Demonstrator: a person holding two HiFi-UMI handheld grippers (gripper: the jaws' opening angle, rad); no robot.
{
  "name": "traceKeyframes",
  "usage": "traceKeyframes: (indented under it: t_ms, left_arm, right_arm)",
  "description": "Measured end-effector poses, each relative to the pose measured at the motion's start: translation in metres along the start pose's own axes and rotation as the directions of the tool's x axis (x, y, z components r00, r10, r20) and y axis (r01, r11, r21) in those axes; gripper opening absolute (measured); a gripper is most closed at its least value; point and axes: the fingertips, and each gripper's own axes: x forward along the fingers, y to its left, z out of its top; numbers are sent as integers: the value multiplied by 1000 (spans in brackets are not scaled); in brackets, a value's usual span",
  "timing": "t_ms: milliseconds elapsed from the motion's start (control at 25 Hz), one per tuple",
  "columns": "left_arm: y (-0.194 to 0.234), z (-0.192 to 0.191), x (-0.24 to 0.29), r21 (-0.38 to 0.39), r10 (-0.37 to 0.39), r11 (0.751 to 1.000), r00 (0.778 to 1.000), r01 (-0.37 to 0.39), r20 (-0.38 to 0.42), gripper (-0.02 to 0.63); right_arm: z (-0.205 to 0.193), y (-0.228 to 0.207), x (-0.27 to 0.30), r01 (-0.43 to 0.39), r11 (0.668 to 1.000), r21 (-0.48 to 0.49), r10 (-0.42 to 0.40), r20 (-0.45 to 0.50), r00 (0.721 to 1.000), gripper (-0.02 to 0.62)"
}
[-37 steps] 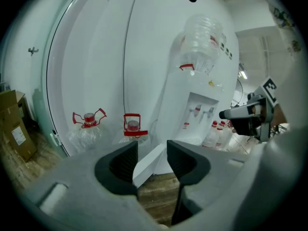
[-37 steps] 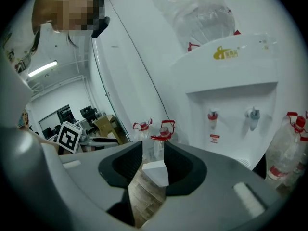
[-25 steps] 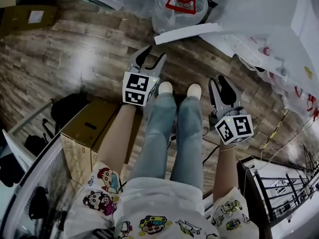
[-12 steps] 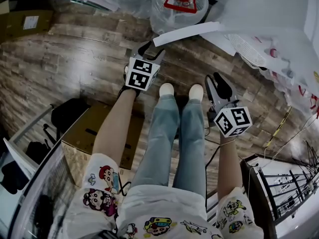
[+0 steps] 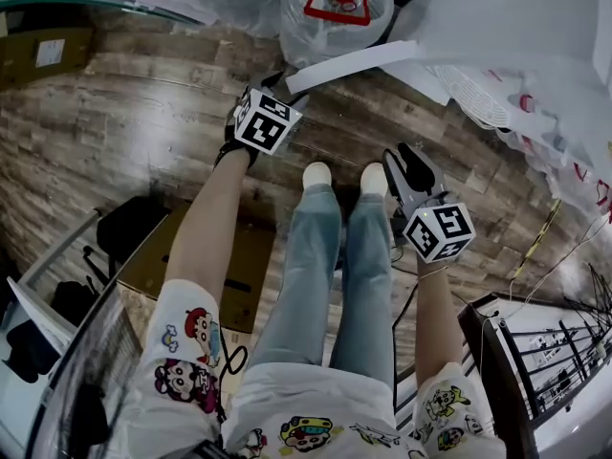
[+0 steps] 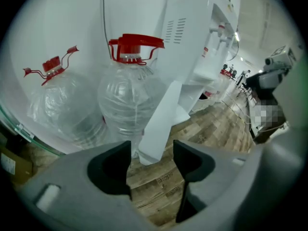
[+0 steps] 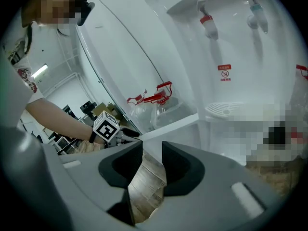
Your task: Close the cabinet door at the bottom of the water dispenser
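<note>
Head view, looking down at a standing person's legs on a wood-plank floor [image 5: 124, 113]. The flat white cabinet door [image 5: 354, 63] stands swung out at upper centre, away from the white water dispenser body [image 5: 507, 27] at upper right, so it is not yet shut.

Over the last second the left gripper [image 6: 151, 146] has travelled up the frame, from beside the knees to the door's free end. Its jaws are opening. In the left gripper view the door's lower corner lies just beyond and in line with them, and the pads hold nothing.

Clear plastic water bottles with red caps [image 6: 130, 95] stand behind the door.

The right gripper [image 7: 151, 153], right of centre, has shifted little. Its jaws stand slightly apart and empty.

The approach looks finished, and gripping or pushing the door edge likely comes next.
</note>
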Motion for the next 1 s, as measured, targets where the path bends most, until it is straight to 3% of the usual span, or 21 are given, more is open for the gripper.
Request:
traceKeyframes:
  t_ms: [240, 360, 560, 760, 1000]
  left_arm:
    - [-6, -9, 21, 130, -28, 991, 996, 39, -85, 270]
    - [-5, -10, 21, 143, -5, 990, 996, 19, -94, 204]
    - [-24, -21, 18, 182, -34, 982, 990, 58, -135, 190]
    - [-44, -30, 17, 164, -32, 985, 987, 58, -155, 184]
    - [-65, -37, 16, 122, -22, 992, 984, 44, -176, 183]
  right_arm:
    - [-8, -1, 1, 19, 999, 30, -19, -4, 1000, 130]
    - [-10, -1, 0, 27, 999, 35, -27, -5, 1000, 122]
    - [-18, -4, -7, 62, 997, 36, -62, -20, 998, 73]
    - [-23, -9, -19, 82, 995, 54, -81, -4, 997, 12]
    - [-29, -11, -36, 98, 991, 86, -101, 30, 994, 11]
